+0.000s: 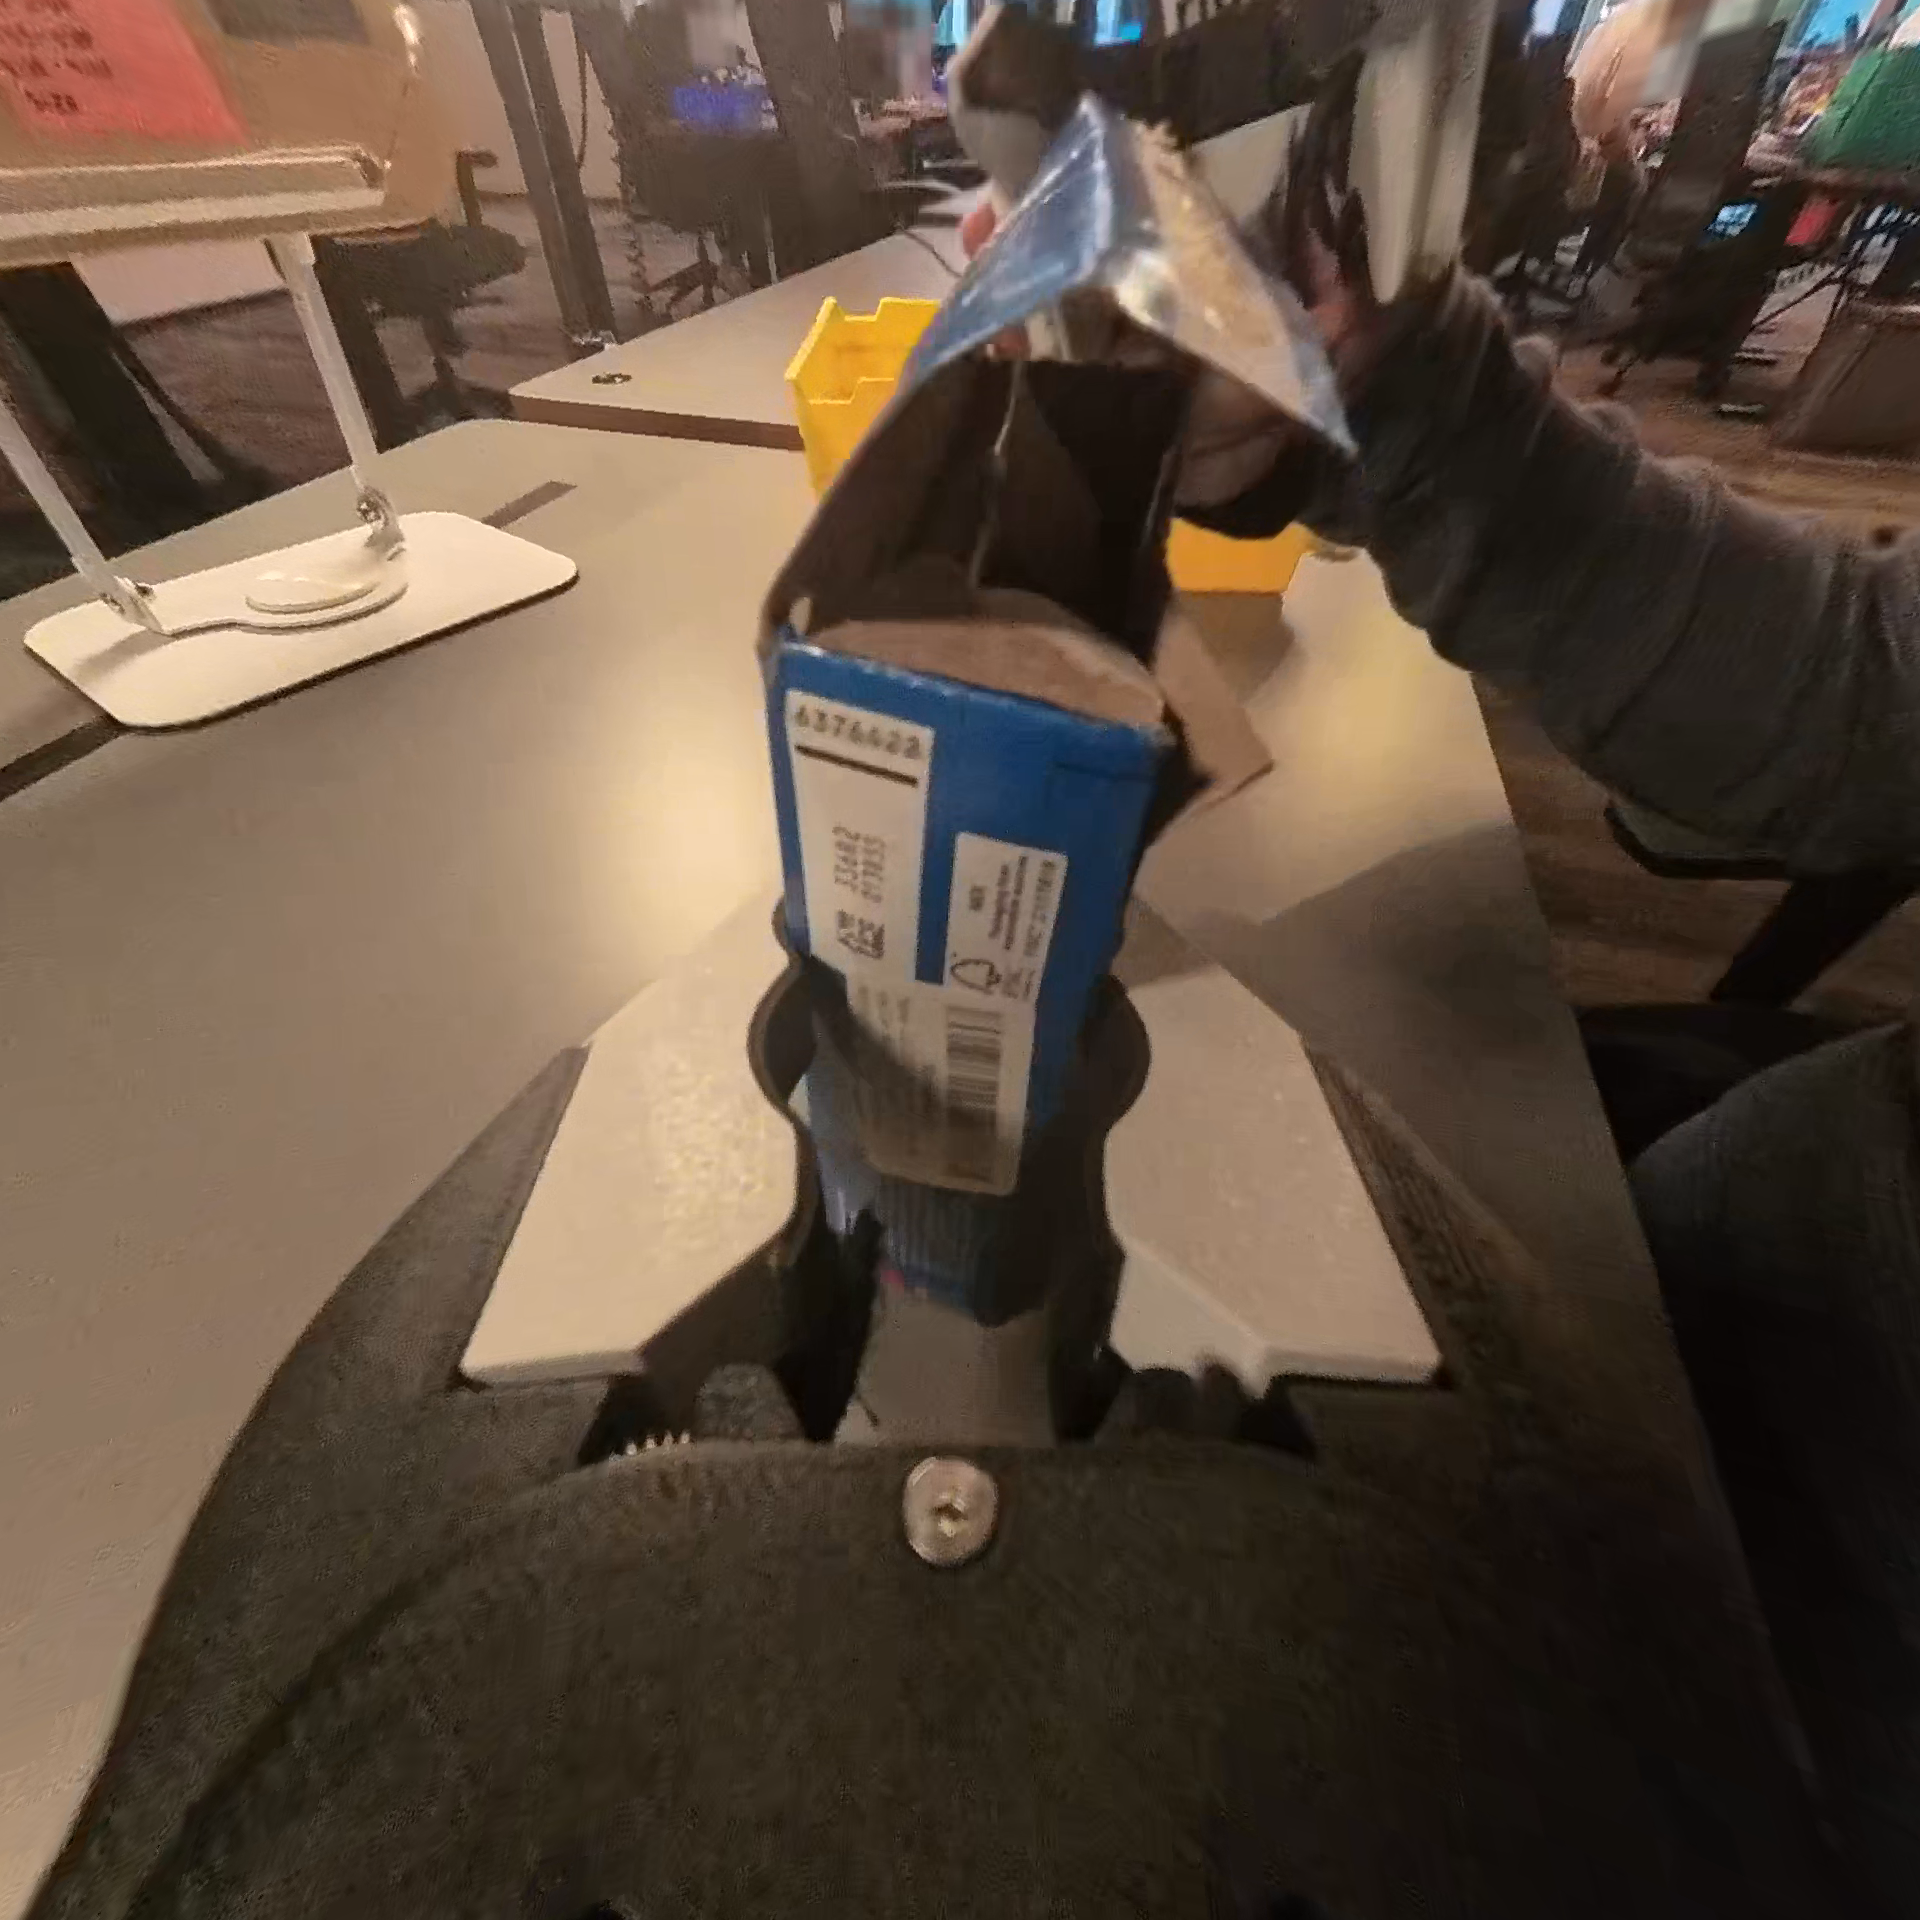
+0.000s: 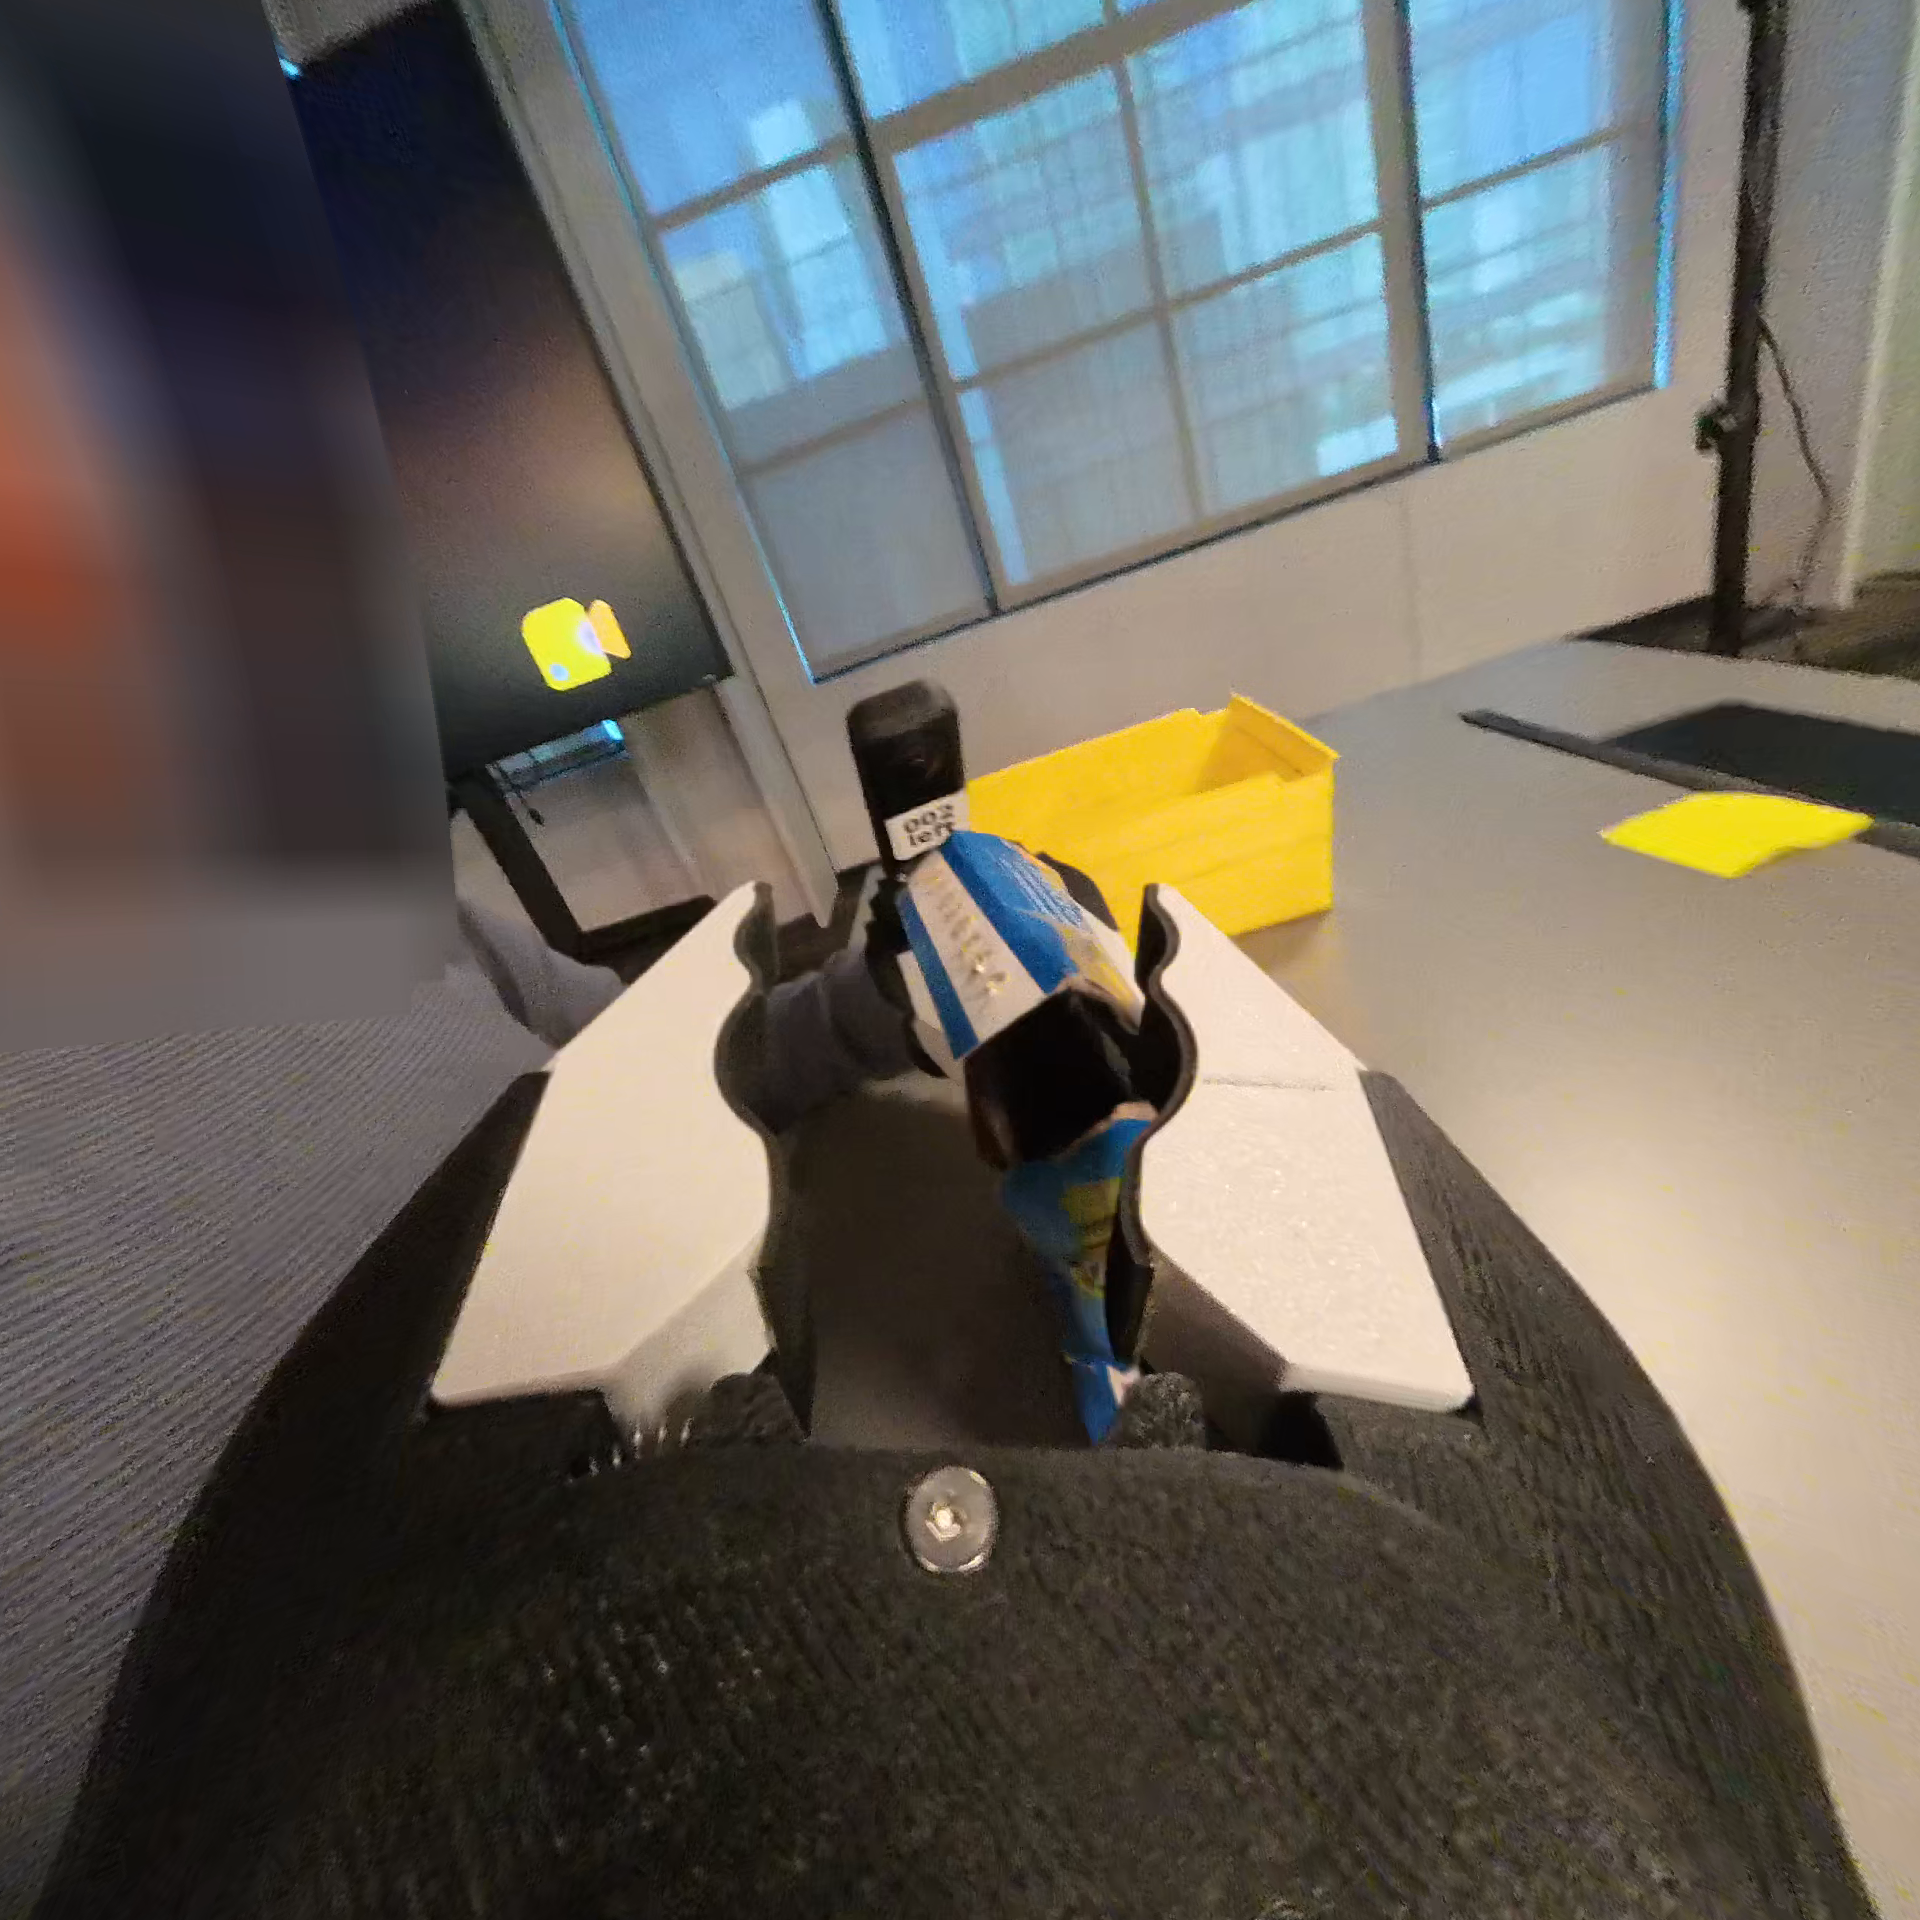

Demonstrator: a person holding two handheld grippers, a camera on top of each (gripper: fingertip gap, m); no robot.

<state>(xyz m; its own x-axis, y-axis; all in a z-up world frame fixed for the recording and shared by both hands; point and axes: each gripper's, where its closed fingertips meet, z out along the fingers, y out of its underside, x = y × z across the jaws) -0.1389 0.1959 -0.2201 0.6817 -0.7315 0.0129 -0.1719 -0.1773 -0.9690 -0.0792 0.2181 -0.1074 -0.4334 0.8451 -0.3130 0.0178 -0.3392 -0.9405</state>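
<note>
While left gripper (image 1: 951,1039) clamps blue box (image 1: 966,831) | long axis forward, open end away | right gripper (image 2: 956,997) wide

Grey tables (image 2: 1558,1039) under a large gridded window (image 2: 1091,312), carpeted floor (image 1: 1714,499).

box (image 1: 961,831) between left gripper (image 1: 948,1023) fingers | bin (image 1: 852,374) behind box, on table (image 1: 364,883) | stand (image 1: 301,613) left

A grey table (image 2: 1558,1091) carries a yellow bin (image 2: 1174,821), yellow paper (image 2: 1735,831) and a white stand (image 1: 301,613).
</note>
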